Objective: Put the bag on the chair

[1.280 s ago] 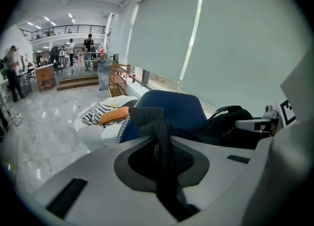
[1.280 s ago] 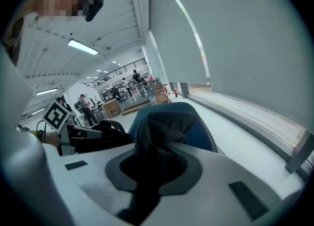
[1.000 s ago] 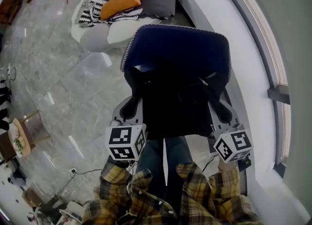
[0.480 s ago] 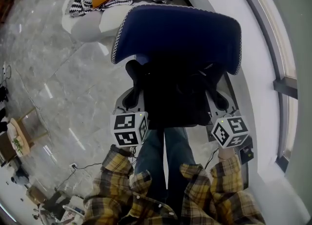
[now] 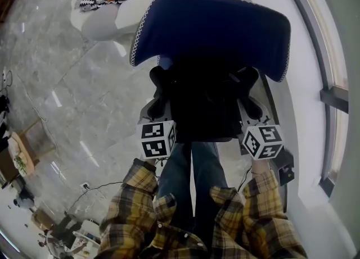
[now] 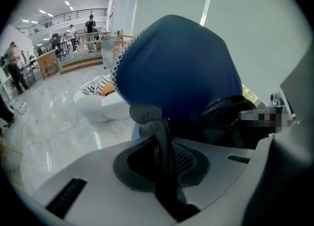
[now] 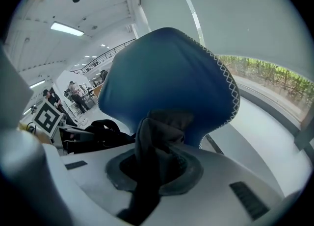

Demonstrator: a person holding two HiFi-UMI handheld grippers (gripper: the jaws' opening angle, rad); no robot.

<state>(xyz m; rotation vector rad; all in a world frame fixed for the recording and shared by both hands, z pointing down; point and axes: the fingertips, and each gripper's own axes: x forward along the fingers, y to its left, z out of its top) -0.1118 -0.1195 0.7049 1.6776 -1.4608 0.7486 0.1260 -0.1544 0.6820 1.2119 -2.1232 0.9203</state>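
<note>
A black bag [image 5: 202,106] hangs between my two grippers, just in front of a blue chair [image 5: 214,27] with white stitching along its edge. At the bag's left side, my left gripper [image 5: 158,98] is shut on a dark strap [image 6: 159,137] that runs between its jaws. My right gripper [image 5: 250,98] is at the bag's right side, shut on the other strap [image 7: 159,132]. The chair's blue back fills the left gripper view [image 6: 181,68] and the right gripper view [image 7: 167,73] just beyond the straps. The chair's seat is hidden under the bag.
A white sofa [image 5: 107,19] with an orange cushion and a striped throw stands beyond the chair at the upper left. A white curved ledge [image 5: 306,95] and a window frame run along the right. A cable [image 5: 95,187] lies on the grey marble floor at the left.
Both grippers and the bag have moved closer to the chair, whose blue back now looms larger. The left gripper has shifted a little to the right. Both grips are unchanged.
</note>
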